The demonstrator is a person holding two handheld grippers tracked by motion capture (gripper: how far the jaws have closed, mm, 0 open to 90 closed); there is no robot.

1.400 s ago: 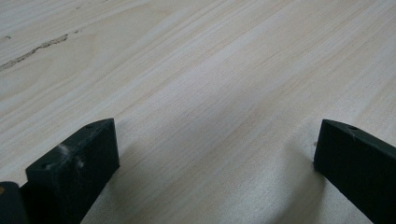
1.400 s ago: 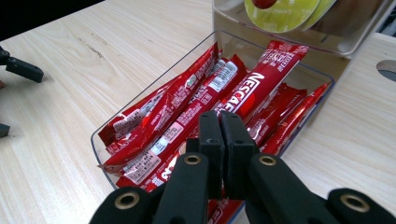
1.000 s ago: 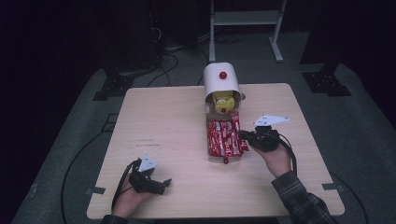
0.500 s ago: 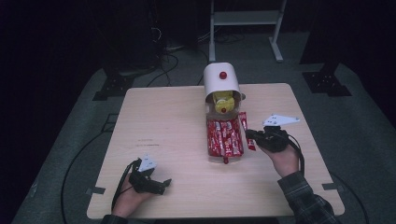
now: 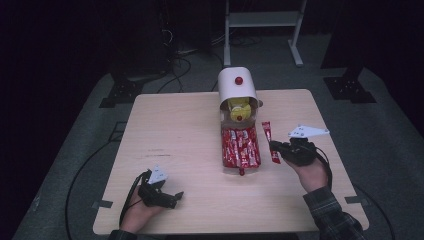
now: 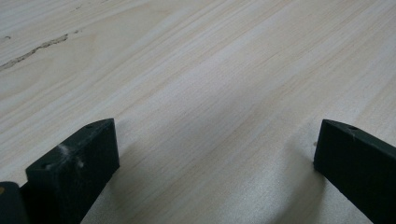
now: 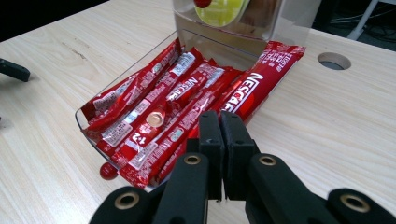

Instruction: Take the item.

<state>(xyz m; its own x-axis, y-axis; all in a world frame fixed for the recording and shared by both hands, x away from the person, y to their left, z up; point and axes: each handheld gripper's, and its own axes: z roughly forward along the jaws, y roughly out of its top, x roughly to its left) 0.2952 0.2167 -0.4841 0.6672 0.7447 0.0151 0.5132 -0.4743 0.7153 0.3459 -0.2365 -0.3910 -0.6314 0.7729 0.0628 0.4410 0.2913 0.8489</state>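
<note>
A long red foil sachet was clamped in the right hand-held gripper; the left hand-held gripper was spread wide, empty, over the pale wooden counter.

Dispenser top cut off by frame edge in the right gripper view; sachet near end hidden behind jaws.

Lab-like recording room; lone wooden table; dark carpeted floor; trailing cables; equipment stands.
</note>
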